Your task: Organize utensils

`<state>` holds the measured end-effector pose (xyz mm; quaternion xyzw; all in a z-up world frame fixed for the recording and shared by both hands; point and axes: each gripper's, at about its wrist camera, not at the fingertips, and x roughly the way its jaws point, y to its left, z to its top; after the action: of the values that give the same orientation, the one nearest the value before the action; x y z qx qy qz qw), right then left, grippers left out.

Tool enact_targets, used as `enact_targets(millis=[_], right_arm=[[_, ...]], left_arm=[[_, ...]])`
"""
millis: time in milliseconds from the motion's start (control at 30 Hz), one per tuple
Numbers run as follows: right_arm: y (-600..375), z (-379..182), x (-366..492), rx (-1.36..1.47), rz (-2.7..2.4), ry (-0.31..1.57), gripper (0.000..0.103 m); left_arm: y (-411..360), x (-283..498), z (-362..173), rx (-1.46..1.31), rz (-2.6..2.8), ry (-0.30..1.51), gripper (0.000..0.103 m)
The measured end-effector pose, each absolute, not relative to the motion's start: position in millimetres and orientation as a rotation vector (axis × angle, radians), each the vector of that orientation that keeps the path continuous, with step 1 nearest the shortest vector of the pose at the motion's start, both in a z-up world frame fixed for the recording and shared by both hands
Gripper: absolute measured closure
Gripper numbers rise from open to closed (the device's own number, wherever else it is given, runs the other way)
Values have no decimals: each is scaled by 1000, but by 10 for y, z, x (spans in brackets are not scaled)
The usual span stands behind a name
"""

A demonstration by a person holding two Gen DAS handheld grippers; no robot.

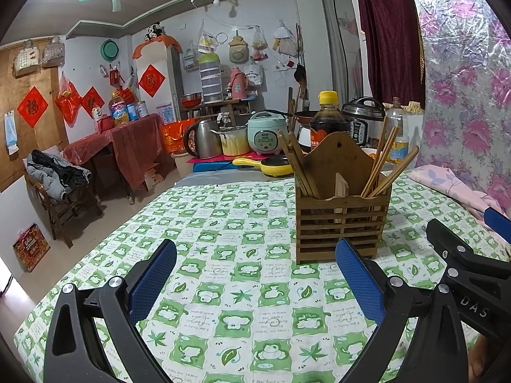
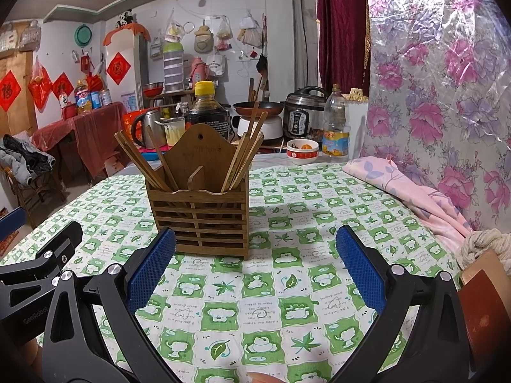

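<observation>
Chopsticks [image 2: 150,162] stand in both halves of the wooden holder [image 2: 199,217] on my green cloth [image 2: 255,312]. My left gripper [image 1: 255,287] has it at 1 o'clock, my right gripper [image 2: 255,271] at 11. Both grippers are wide apart and hold nothing.

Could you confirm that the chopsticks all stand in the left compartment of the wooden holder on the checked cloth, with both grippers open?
Not quite: in the right wrist view, chopsticks stand in both compartments of the wooden holder, either side of its divider. The left gripper and right gripper are indeed open, empty.
</observation>
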<state>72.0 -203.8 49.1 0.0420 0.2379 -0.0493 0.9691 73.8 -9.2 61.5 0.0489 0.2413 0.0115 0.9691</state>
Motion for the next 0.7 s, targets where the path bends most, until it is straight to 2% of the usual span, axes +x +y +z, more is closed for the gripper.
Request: enact_targets(millis=[700], right_arm=[[-2047, 493, 717, 84, -100, 481, 6]], left_arm=[[-96, 745, 591, 102, 37, 496, 5]])
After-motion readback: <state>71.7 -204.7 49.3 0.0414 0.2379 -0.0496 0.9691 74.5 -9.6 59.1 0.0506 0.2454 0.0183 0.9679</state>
